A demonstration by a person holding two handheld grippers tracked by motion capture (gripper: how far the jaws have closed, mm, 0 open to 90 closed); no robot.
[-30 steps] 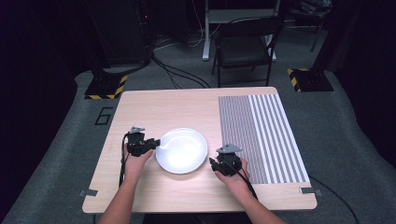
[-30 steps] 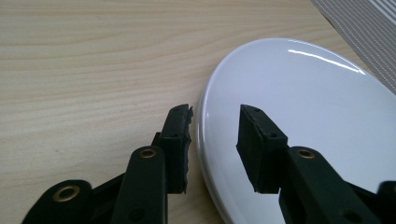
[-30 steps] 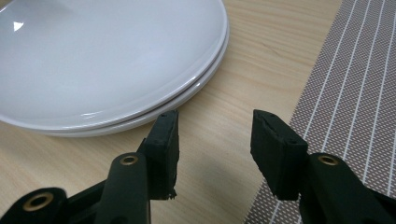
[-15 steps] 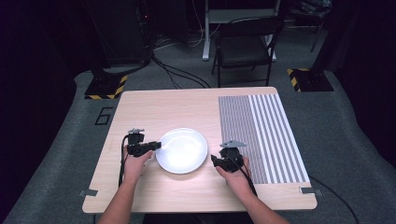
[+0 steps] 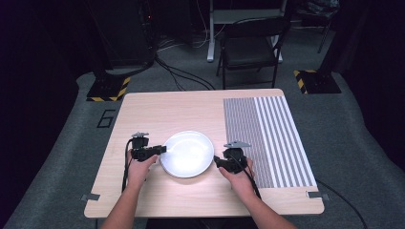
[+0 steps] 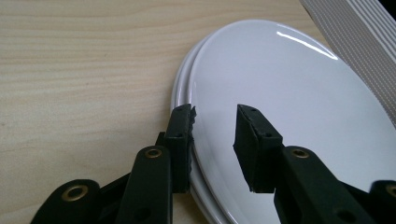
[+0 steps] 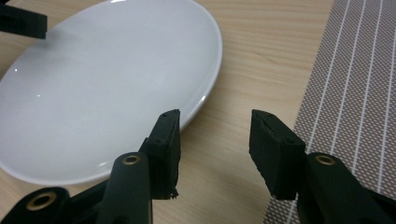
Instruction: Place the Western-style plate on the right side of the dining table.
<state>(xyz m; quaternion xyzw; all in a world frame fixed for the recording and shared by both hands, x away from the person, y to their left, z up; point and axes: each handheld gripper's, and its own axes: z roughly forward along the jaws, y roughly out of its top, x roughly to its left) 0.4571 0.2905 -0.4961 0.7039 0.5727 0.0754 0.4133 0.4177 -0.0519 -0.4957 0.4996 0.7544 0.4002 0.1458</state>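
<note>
A white plate point(image 5: 187, 153) is flanked on the desk point(image 5: 191, 107) — left hand-held gripper point(image 6: 214, 122) spread astride its rim, right hand-held gripper point(image 7: 214, 128) spread beside it.

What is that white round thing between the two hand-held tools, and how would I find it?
Start at the pale wooden table, then look toward its near edge, left of the striped mat. There lies a glossy white plate, seemingly stacked on a second, between the left gripper and right gripper. It is the sole round, shiny item.

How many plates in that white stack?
2. The top plate sits on a lower plate whose rim peeks out at the edge by the left gripper. More could be hidden underneath; can't tell.
</note>
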